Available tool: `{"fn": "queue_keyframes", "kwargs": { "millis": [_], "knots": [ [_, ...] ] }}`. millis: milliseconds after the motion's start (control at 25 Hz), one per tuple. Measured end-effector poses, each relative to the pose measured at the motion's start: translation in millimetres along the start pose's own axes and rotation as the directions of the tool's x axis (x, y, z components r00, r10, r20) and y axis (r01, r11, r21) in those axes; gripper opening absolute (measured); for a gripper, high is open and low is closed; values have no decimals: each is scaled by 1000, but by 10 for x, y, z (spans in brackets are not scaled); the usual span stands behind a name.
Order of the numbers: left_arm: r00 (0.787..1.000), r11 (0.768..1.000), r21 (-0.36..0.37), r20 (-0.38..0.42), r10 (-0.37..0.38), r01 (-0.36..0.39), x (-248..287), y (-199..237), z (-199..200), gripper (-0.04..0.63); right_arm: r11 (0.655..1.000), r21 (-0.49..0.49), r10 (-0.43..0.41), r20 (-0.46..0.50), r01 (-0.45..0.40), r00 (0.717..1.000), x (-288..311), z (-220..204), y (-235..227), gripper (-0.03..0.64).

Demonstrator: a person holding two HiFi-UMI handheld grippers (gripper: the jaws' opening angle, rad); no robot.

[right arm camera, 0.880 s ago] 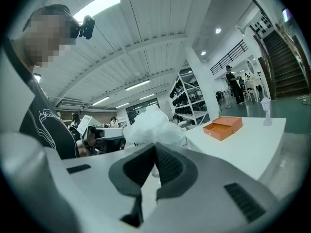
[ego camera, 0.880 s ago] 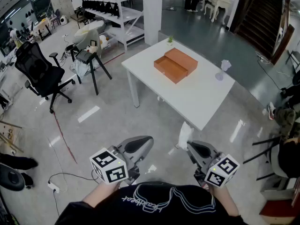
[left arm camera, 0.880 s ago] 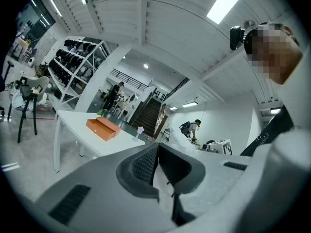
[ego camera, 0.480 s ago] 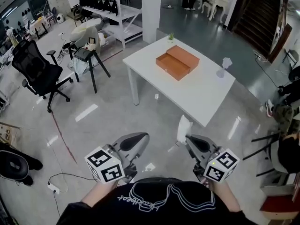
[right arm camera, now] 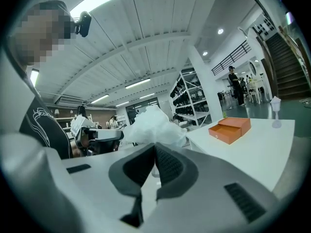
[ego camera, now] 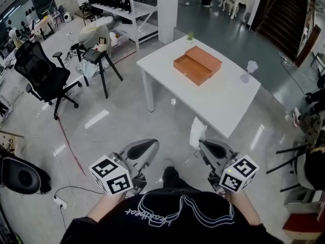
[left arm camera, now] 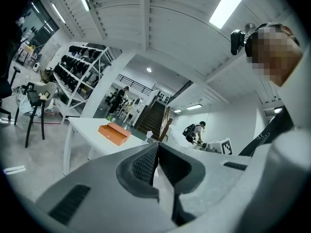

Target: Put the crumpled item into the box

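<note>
An orange box [ego camera: 198, 65] with its drawer pulled out stands on a white table [ego camera: 218, 103] ahead of me. In the right gripper view the box [right arm camera: 230, 128] lies to the right, beyond the jaws. My right gripper [ego camera: 202, 145] is shut on a crumpled white item [ego camera: 197, 132], which puffs up above the closed jaws [right arm camera: 153, 125]. It is held low in front of my body, well short of the table. My left gripper [ego camera: 151, 145] is shut with nothing in it; the left gripper view shows its pads meeting and the box [left arm camera: 114, 132] far off.
A clear stemmed glass [ego camera: 250, 67] and a small plant [ego camera: 190, 36] stand on the table. A black office chair [ego camera: 43, 75], a black stool [ego camera: 99, 60] and white shelves [ego camera: 127, 4] stand to the left. A cable [ego camera: 61, 200] lies on the grey floor.
The table and box have shifted slightly right and nearer in the head view as I walk. Both grippers keep their pose; the crumpled item stays held.
</note>
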State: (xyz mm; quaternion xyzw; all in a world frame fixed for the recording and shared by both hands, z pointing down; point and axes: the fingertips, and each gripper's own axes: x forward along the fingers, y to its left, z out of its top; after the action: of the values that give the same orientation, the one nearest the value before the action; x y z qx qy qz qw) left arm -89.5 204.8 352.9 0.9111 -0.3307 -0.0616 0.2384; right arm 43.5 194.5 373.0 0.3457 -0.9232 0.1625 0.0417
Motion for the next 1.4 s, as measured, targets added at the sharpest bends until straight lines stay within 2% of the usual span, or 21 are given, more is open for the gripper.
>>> {"fn": "queue_keyframes", "kwargs": {
  "millis": [200, 400, 760, 1040, 1400],
  "knots": [
    [1000, 1000, 6, 0, 18, -18, 194, 216, 88, 6, 1000, 3, 12, -5, -12, 1000, 226, 65, -266, 6],
    [999, 999, -17, 6, 46, -46, 503, 668, 227, 6, 1000, -5, 21, -19, -21, 1000, 600, 166, -650, 6],
    [999, 999, -18, -35, 28, -29, 1513, 1360, 622, 6, 999, 18, 27, -49, -26, 998, 1256, 503, -1635, 6],
    [997, 1000, 0, -74, 17, -17, 2147, 1714, 771, 6, 1000, 18, 2, -63, 0, 998, 1525, 648, -2260, 8],
    [992, 1000, -9, -126, -7, 6, 2525, 2013, 807, 6, 998, 0, -67, -103, 67, 992, 1713, 678, -2726, 8]
  ]
}}
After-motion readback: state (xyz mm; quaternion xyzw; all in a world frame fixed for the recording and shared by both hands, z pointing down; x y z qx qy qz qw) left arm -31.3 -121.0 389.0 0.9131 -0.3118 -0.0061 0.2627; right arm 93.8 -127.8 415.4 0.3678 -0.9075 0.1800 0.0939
